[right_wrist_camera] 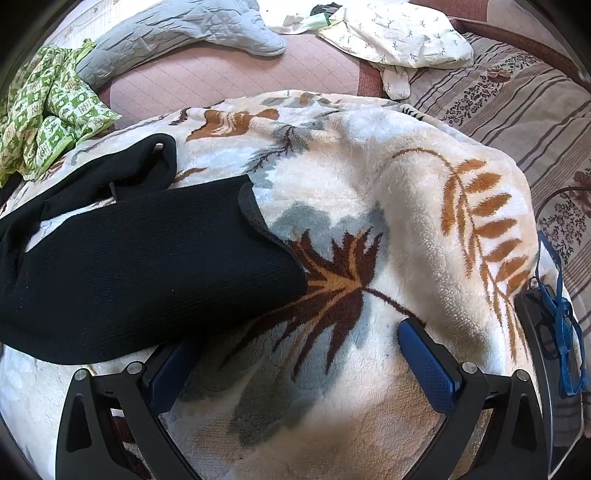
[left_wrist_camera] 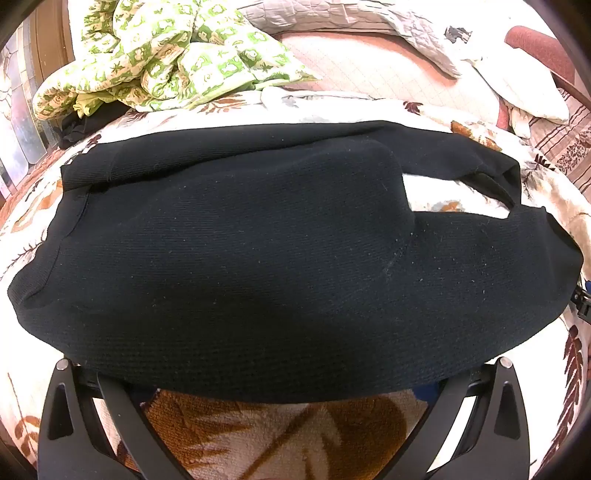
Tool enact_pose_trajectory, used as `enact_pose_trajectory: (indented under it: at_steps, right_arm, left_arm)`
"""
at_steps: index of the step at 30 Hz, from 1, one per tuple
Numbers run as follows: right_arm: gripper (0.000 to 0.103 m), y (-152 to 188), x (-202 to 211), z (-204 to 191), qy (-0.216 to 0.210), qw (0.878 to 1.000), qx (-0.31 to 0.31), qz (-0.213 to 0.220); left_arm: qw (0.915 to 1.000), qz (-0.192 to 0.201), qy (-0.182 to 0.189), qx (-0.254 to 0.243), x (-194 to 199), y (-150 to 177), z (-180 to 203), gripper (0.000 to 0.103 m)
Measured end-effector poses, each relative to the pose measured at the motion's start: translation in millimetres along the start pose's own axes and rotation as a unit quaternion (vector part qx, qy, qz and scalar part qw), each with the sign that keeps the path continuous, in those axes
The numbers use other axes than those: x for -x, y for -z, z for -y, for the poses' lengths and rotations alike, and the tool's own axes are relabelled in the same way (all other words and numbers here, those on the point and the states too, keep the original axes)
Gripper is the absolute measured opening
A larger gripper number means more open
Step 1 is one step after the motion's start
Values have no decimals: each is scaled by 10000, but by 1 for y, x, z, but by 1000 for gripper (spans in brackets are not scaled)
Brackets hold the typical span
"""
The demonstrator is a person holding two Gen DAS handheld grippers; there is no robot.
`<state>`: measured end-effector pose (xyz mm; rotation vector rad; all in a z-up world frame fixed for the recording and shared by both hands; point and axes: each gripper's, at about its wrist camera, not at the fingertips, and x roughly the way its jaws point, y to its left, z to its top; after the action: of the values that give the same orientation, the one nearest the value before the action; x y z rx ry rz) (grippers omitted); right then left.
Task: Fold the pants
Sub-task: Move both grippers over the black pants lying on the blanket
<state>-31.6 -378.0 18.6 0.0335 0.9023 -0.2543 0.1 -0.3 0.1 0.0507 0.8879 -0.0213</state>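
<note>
The black knit pants (left_wrist_camera: 258, 251) lie across a leaf-patterned fleece blanket (left_wrist_camera: 280, 435), waistband to the left and leg ends to the right. The near edge of the pants drapes over my left gripper (left_wrist_camera: 284, 384) and hides its fingertips; the arms stand wide apart. In the right wrist view the leg ends (right_wrist_camera: 147, 269) lie at left. My right gripper (right_wrist_camera: 303, 354) is open over the blanket (right_wrist_camera: 369, 206). Its left finger (right_wrist_camera: 166, 373) is under the hem of the pants; its right finger (right_wrist_camera: 428, 365) is on bare blanket.
A green patterned quilt (left_wrist_camera: 159, 55) is bunched at the back left. A grey quilted cover (right_wrist_camera: 177, 26) and a white pillow (right_wrist_camera: 399, 33) lie on the pink mattress behind. A dark device with a blue strap (right_wrist_camera: 554, 332) lies at the right edge.
</note>
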Motion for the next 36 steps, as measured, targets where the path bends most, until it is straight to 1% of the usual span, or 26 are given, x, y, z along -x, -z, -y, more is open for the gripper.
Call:
enact_pose_trajectory:
  at_steps: [8,16,19,21,23,25,27,29,33,36]
  right_arm:
    - [102,-1,-1,0,-11,10000,-8,0]
    - [102,-1,-3,-1,9,10000,6,-6]
    - [102,-1,-3,-1,10,10000,9,-8]
    - [102,1,-3,-2,-4,10000,0,-13]
    - [102,1,-3,-1,-22,10000,-7,1]
    - [102,1,1,-1,-30,10000,-18,1]
    - [102,4,10,-2,-8,9999,-48,98]
    - [102,3,23,-7,-7,9996,53,273]
    - [102,3,58,-21,-367,9960,359,732]
    - [102,4,77,-29,-671,9930,309,926]
  left_arm:
    - [10000,14,4,4,0,0,-1,103]
    - [10000,15,-72,-63,1,0,3,103]
    - [10000,-48,-4,-47,3,-1,-1,103]
    - [9999,-86,-17,-122,7,-2,0,103]
    - [9997,-18,-41,-247,14,-3,2,103]
    - [9995,97,22,-289,23,-3,1,103]
    - [9996,134,110,-204,29,-4,-4,103]
    - [9996,172,217,-67,39,-5,-12,103]
    - [9990,405,205,-18,61,-5,-23,103]
    - [9979,639,107,84,76,-7,-35,103]
